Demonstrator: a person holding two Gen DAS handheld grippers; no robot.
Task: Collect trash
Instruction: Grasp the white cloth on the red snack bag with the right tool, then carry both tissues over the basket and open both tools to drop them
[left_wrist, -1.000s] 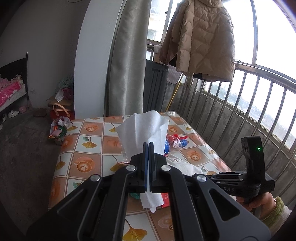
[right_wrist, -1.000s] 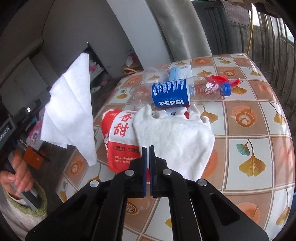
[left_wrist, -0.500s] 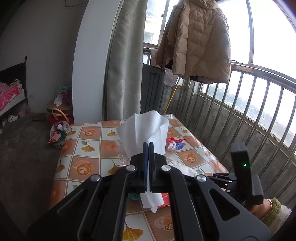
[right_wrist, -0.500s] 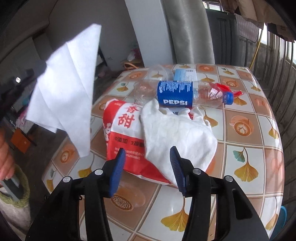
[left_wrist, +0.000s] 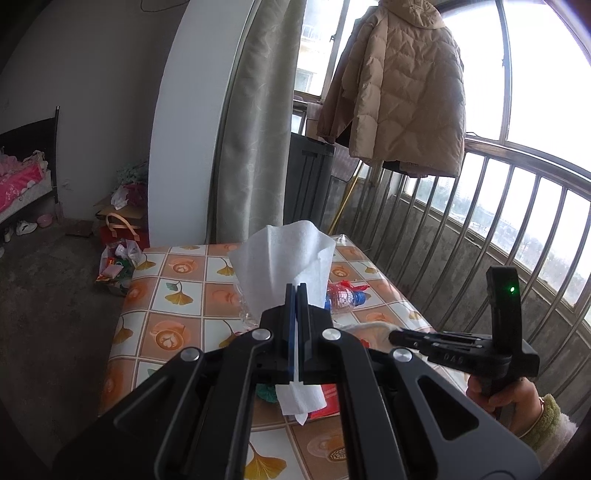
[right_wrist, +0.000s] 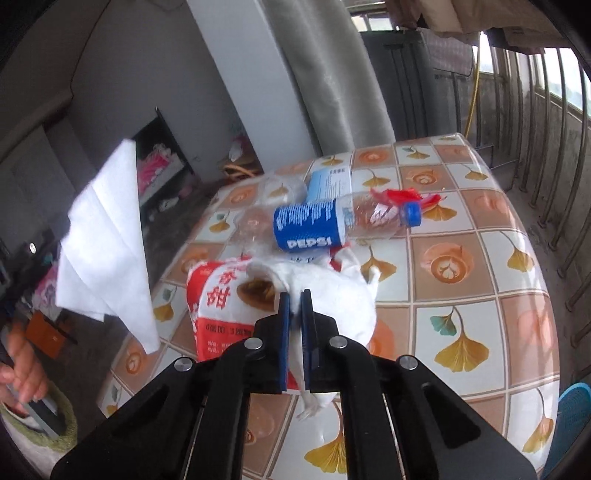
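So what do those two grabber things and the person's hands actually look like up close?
Both are matte black plastic. The left gripper and the right gripper each have two flat fingers lined with blue pads, on angular arms with cut-out windows and round silver bolts. Seen from the side, the right one has an upright post with a small green light. The right hand is bare, with a fuzzy pale green cuff and a thin bracelet.
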